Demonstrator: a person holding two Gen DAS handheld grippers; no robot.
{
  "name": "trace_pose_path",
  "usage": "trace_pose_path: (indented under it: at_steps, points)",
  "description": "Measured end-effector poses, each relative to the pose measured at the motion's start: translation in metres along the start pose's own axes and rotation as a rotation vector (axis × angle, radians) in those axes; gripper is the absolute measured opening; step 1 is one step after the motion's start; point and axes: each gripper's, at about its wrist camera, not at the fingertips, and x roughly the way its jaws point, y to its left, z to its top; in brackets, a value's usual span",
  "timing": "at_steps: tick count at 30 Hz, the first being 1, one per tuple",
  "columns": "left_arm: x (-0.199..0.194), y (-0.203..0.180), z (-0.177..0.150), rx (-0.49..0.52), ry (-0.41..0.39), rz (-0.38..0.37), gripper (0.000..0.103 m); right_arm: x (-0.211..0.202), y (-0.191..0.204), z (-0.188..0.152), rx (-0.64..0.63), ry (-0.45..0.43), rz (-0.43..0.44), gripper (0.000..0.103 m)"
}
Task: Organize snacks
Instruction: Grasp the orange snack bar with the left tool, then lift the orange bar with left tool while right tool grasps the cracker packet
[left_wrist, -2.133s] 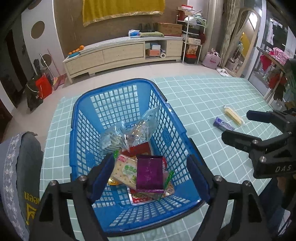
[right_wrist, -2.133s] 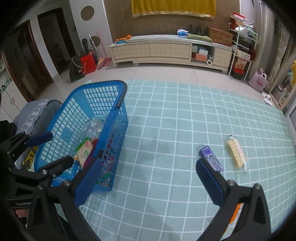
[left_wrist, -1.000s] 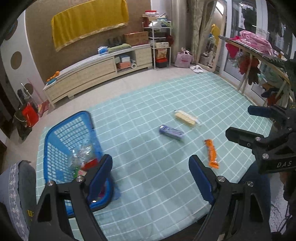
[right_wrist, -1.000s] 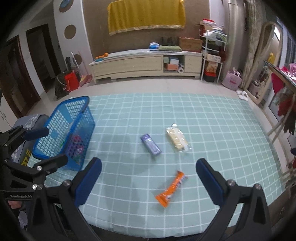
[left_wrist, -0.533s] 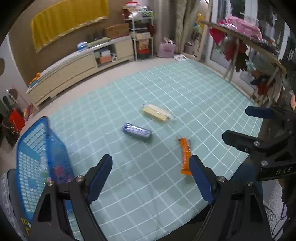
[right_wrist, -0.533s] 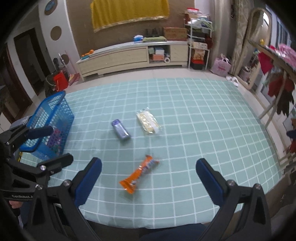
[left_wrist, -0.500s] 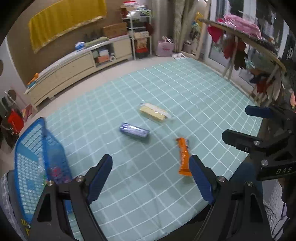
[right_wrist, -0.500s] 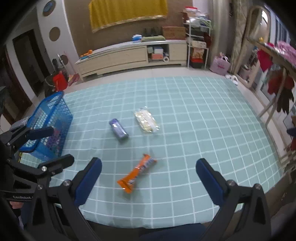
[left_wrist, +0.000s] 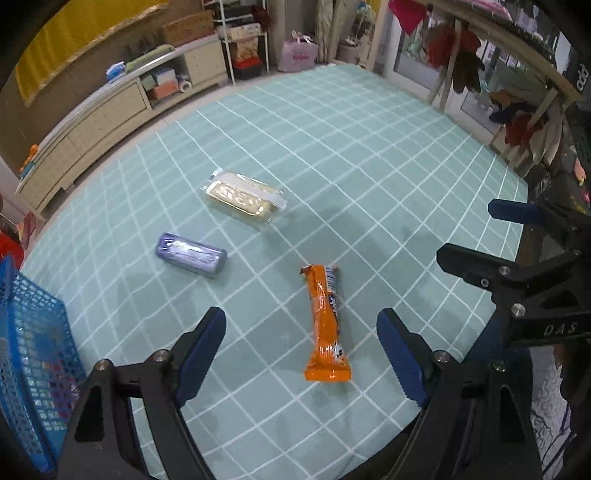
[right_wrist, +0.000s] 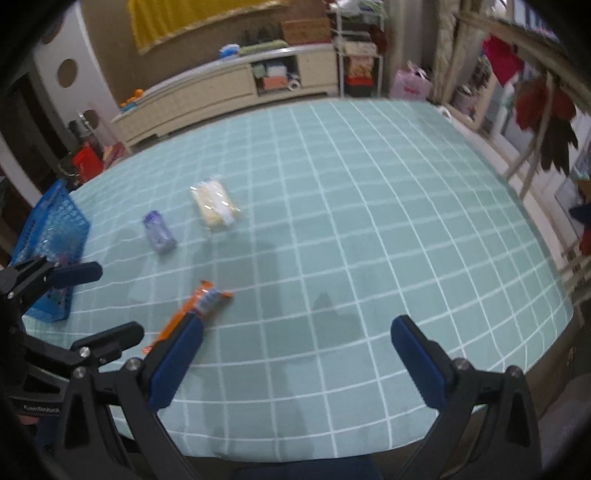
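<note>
A blue plastic basket with open lattice walls is seen at the left edge of the counter; packets are glimpsed through its mesh in the left wrist view, red and clear wrapping among them, but they cannot be told apart. The counter is covered with a pale teal cloth crossed by thin white lines into squares, and three snacks are laid loose on it, well apart from the basket. An orange bar in a glossy crimped wrapper, long and narrow, is placed nearest, with its length running away from the camera. A short purple pack, rounded at the ends and shiny, is set farther back to the left. A flat rectangular pack of pale yellow biscuits in clear film is found beyond both. The left gripper is held with its blue-padded jaws wide apart above the cloth, the orange bar being framed between them but not touched. The right gripper is likewise spread wide over bare cloth, nothing being clasped; in its view the orange bar is partly hidden behind its left finger. Both grippers are built of black angular frames with bolt heads.
</note>
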Motion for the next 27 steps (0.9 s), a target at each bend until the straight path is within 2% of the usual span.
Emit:
trace_pose_path:
  at_steps: [3,10,12,17,18,21,27]
  points:
    - [0.015,-0.001,0.002,0.009,0.032,0.003,0.082,0.014,-0.009,-0.003,0.017,0.042,0.008,0.103]
    - [0.051,-0.005,0.003,0.029,0.134,-0.022,0.064,0.029,-0.021,-0.009,0.048,0.07,0.033,0.103]
    - [0.057,-0.007,0.002,0.034,0.155,-0.024,0.054,0.031,-0.021,-0.01,0.044,0.07,0.033,0.103]
    - [0.071,-0.01,-0.003,0.014,0.209,-0.074,0.02,0.032,-0.018,-0.009,0.004,0.062,0.017,0.103]
    - [0.074,-0.011,-0.004,0.018,0.214,-0.072,0.017,0.032,-0.018,-0.009,0.0,0.065,0.026,0.103]
    - [0.072,-0.011,-0.007,0.007,0.204,-0.09,0.014,0.032,-0.014,-0.007,-0.017,0.069,0.039,0.102]
    - [0.05,0.002,-0.012,-0.058,0.132,-0.129,0.013,0.034,-0.007,0.003,-0.049,0.068,0.06,0.102]
